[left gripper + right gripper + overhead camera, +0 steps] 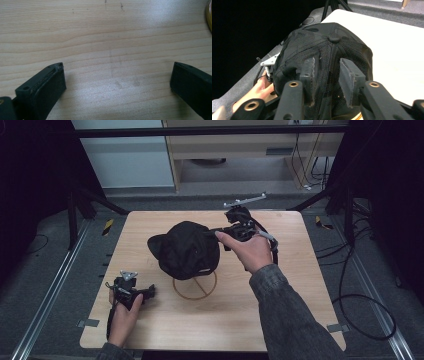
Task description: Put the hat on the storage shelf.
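High view: right tongs [220, 231] pinch the black cap [187, 249] over its wooden stand [195, 287]; left tongs [150, 292], spread, idle at seven o'clock on the bench [290, 285]. Judging so, seating or lifting remains.

Pale wooden table [280, 320], rounded at the corners, faint grain and a few dark scuffs on top. Near the middle, a round wooden stand base [195, 287], a ring with spokes, flat on the wood. Above that base, a black cap [187, 249], raised off the table, brim toward the far left. Left of the base, near the front edge, the left gripper [142, 293] down at the table surface, whether touching it cannot be told. Right and front of the base, bare wood out to the edges.
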A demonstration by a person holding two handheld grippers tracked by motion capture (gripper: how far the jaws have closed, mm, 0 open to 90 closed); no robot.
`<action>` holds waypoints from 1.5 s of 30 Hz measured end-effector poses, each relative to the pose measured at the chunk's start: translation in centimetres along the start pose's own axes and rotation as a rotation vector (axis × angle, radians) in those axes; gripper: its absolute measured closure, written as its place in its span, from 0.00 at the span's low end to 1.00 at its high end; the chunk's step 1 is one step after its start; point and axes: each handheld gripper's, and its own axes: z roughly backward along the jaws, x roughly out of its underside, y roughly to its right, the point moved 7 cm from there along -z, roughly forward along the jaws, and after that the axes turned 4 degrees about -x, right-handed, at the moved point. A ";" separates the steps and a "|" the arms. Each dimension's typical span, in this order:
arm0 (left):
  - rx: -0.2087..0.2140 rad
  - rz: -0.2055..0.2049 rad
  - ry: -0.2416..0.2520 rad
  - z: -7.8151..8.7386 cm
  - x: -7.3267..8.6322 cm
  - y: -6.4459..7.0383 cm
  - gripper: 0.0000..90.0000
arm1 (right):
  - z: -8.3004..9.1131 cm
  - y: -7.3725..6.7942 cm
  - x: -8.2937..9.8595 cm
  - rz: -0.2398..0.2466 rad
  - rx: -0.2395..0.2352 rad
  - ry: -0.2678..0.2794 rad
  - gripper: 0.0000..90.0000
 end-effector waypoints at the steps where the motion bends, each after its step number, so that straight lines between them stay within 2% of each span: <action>1: 0.000 0.000 0.000 0.0 0.0 0.0 0.00 | 0.0 0.0 0.0 0.003 0.001 -0.001 0.70; 12: 0.000 0.000 0.000 0.0 0.0 0.0 0.00 | 0.7 -0.3 0.0 0.013 0.006 0.015 0.60; 32: 0.001 0.000 0.000 0.0 0.0 0.0 0.00 | 2.4 -0.4 0.2 0.043 0.054 0.035 0.40; 41: -0.001 0.001 0.001 0.0 0.0 0.0 0.00 | 3.4 -0.1 0.3 0.070 0.096 0.058 0.28; 45: -0.001 0.001 0.001 0.0 0.0 0.0 0.00 | 3.8 0.2 0.4 0.092 0.133 0.068 0.21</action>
